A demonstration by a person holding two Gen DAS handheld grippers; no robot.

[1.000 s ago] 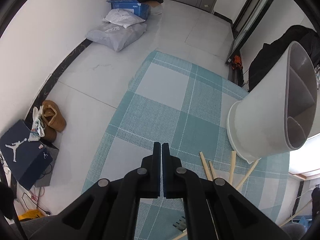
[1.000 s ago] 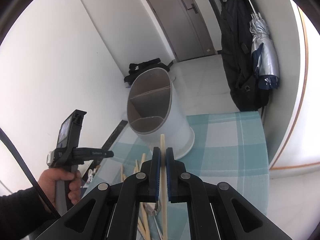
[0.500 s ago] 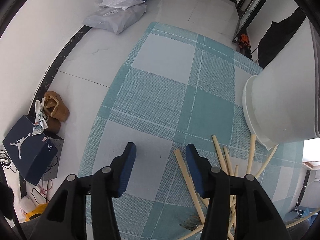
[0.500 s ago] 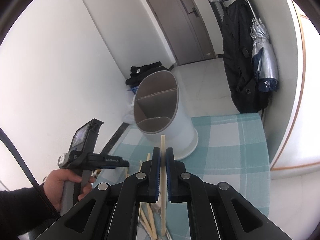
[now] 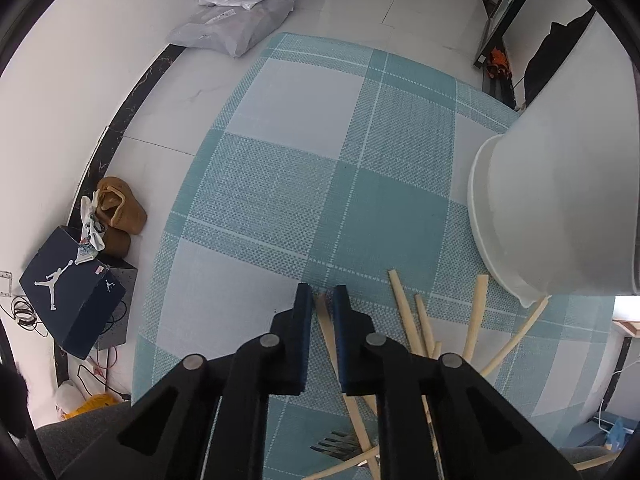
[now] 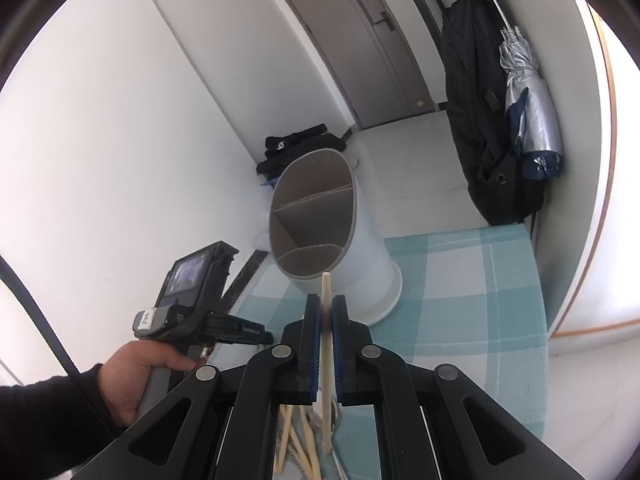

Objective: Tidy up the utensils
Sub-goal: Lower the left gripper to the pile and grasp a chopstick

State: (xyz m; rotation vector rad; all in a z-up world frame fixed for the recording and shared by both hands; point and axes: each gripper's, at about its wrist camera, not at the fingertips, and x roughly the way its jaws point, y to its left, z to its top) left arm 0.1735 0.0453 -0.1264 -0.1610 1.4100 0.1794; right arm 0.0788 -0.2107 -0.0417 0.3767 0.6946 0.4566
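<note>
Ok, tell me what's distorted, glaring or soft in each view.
Left wrist view: fisheye bows the checked cloth, black vignette at the corners, detail sharp. Right wrist view: door and wall curve strongly, white wall is bright but not blown out, nearby gripper slightly soft.

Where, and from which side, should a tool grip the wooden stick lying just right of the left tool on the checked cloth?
Near its free far end, from straight above, fingers across its width. The wooden stick lies flat on the checked cloth; that end has bare cloth either side, while its near end runs into the crossed pile.
</note>
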